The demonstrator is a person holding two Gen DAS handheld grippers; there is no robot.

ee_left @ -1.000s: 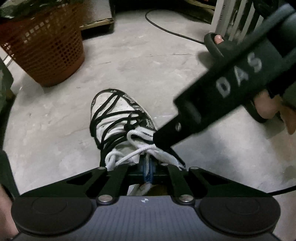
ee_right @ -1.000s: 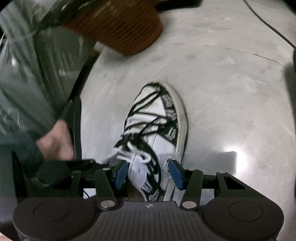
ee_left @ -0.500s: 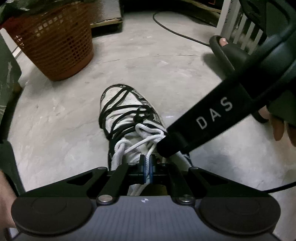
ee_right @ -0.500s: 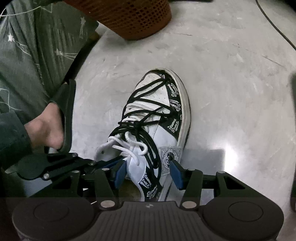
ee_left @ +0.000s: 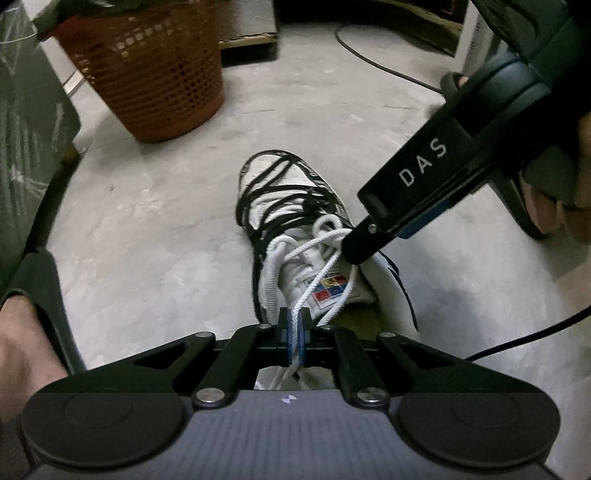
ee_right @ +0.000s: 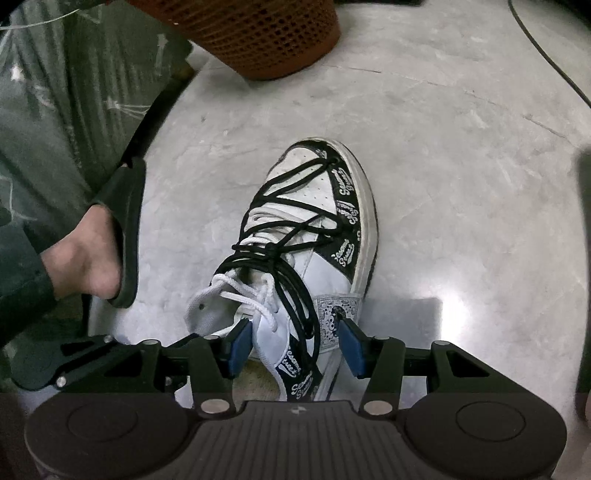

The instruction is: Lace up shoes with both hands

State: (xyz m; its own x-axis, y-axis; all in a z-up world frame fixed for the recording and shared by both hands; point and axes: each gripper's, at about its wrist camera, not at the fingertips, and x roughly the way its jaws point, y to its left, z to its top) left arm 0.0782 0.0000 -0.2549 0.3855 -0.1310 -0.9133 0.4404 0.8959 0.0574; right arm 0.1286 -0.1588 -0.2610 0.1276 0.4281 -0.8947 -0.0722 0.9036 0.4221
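A white and black high-top shoe [ee_left: 295,229] [ee_right: 332,229] stands on the concrete floor, criss-crossed by black cord, with a white lace [ee_left: 317,273] [ee_right: 255,295] at its upper eyelets. My left gripper [ee_left: 294,325] is shut on a strand of the white lace, which runs taut up to the shoe's tongue. My right gripper [ee_right: 295,345] hangs open above the shoe's collar, its blue pads [ee_right: 240,343] on either side of the tongue without pressing it. In the left wrist view one of its fingers [ee_left: 406,195] reaches in from the right, tip beside the lace loops.
An orange mesh basket [ee_left: 155,74] [ee_right: 258,33] stands on the floor beyond the shoe. A black cable [ee_left: 384,66] crosses the far floor. The person's foot in a dark slipper [ee_right: 122,236] rests left of the shoe; another slippered foot [ee_left: 532,206] is at right.
My left gripper has drawn back from the shoe with the white lace, pulling the strand longer and taut. The right gripper has kept over the collar, still open.
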